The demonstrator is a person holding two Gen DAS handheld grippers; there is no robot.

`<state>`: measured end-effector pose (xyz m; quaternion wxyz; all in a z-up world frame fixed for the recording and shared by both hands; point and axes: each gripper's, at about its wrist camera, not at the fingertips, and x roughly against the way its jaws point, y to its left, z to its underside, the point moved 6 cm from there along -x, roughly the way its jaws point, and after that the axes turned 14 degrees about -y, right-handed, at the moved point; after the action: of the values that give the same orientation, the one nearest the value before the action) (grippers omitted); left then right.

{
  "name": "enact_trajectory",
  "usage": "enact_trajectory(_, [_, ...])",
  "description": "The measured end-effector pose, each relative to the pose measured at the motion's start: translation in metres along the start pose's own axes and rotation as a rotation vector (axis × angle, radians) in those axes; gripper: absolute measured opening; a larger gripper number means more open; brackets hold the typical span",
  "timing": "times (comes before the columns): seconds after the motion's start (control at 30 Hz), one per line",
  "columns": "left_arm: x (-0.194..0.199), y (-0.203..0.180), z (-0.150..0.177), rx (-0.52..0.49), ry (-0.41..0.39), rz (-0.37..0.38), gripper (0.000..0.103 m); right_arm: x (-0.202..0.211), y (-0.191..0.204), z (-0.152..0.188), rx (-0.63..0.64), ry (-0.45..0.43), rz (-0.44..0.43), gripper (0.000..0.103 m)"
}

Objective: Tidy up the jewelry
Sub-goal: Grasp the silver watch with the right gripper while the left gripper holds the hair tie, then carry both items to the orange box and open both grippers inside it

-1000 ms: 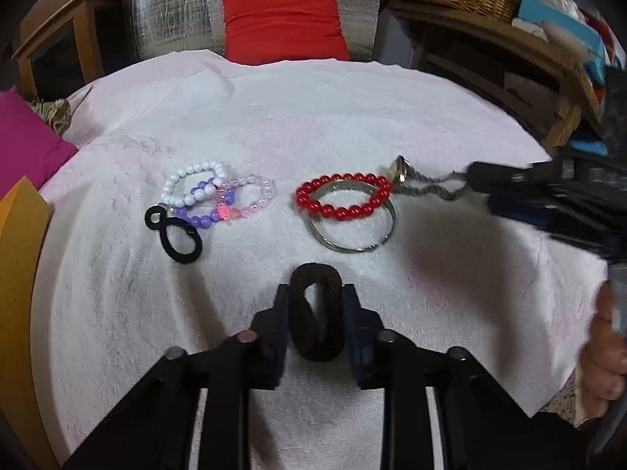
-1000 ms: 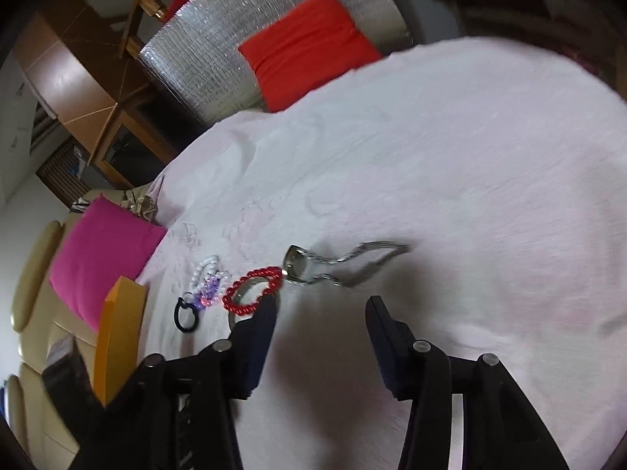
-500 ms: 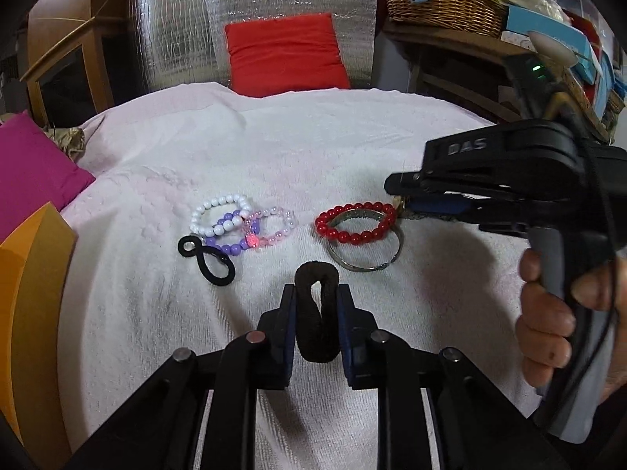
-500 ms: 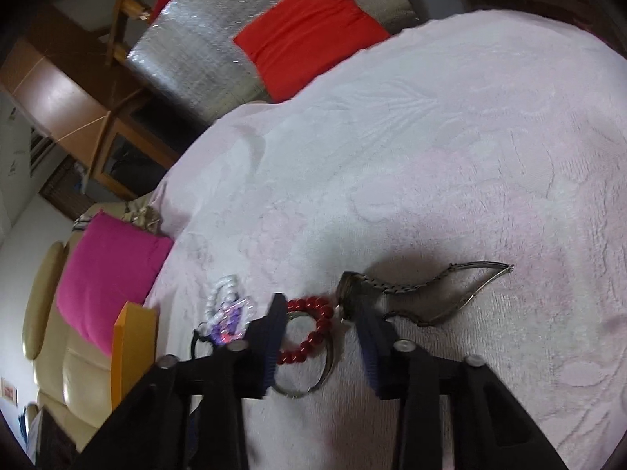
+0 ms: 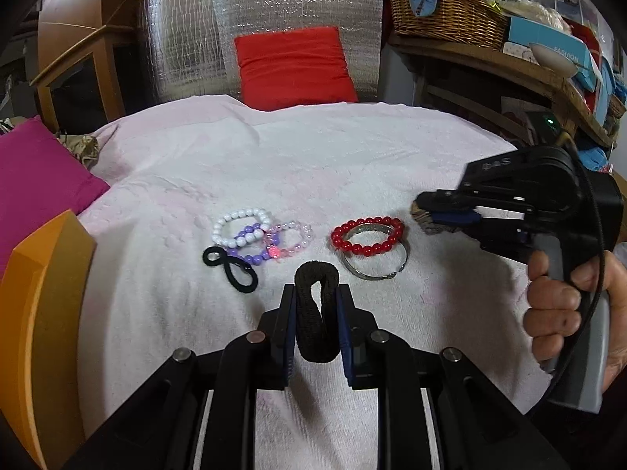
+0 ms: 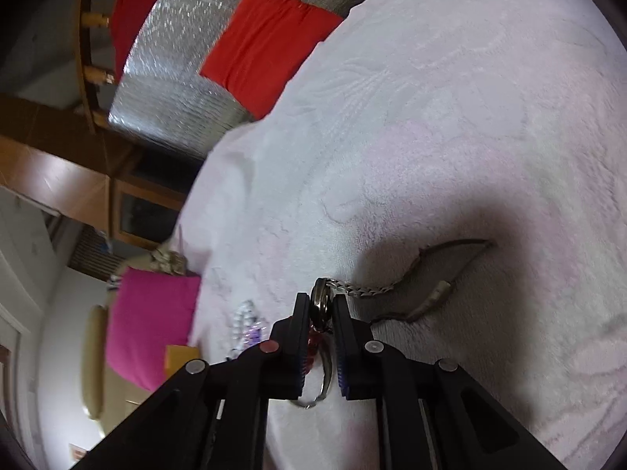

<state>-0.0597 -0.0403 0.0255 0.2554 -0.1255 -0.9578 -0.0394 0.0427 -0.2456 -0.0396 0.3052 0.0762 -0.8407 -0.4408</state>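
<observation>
Only the left wrist view showed the whole spread. On the white towel (image 5: 352, 164) over the worktop lay a cluster of white, purple and pink bead bracelets (image 5: 258, 235), a thin black hair tie (image 5: 233, 270) touching their near side, and to the right a red bead bracelet (image 5: 366, 235) lying on a silver bangle (image 5: 376, 262). The left claw (image 5: 317, 321) stood narrow, its pads pressing a thick black hair band (image 5: 315, 313) held upright just above the cloth, near the bangle's rim. At the right edge of this view a hand (image 5: 564, 313) gripped the handle of the right claw (image 5: 439, 217), whose tips met over something metallic, too blurred there to name.

The right wrist view settled that: the claw's pads were closed on the case of a wristwatch (image 6: 321, 307), gripped edge-on, its metal strap (image 6: 411, 286) trailing away to the right across the towel. The beads appeared here only as small blurs behind the left finger.

The towel beyond the jewelry lay bare up to its far edge, where a red cushion (image 5: 294, 66) leaned on a silver quilted backrest (image 5: 266, 27). An orange box (image 5: 43, 305) and a magenta cushion (image 5: 35, 180) hemmed the left side.
</observation>
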Motion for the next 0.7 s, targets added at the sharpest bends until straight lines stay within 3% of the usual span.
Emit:
enact_trajectory(0.23, [0.033, 0.011, -0.006, 0.006, -0.025, -0.031, 0.020, 0.050, 0.009, -0.003, -0.052, -0.036, -0.098, 0.012])
enact_trajectory(0.43, [0.084, 0.042, -0.010, 0.038, -0.061, -0.104, 0.021, 0.095, 0.051, 0.005, -0.001, -0.056, -0.190, 0.012])
enact_trajectory(0.7, [0.164, 0.117, -0.012, 0.114, -0.116, -0.248, 0.022, 0.112, 0.156, 0.078, 0.155, 0.058, -0.331, 0.012])
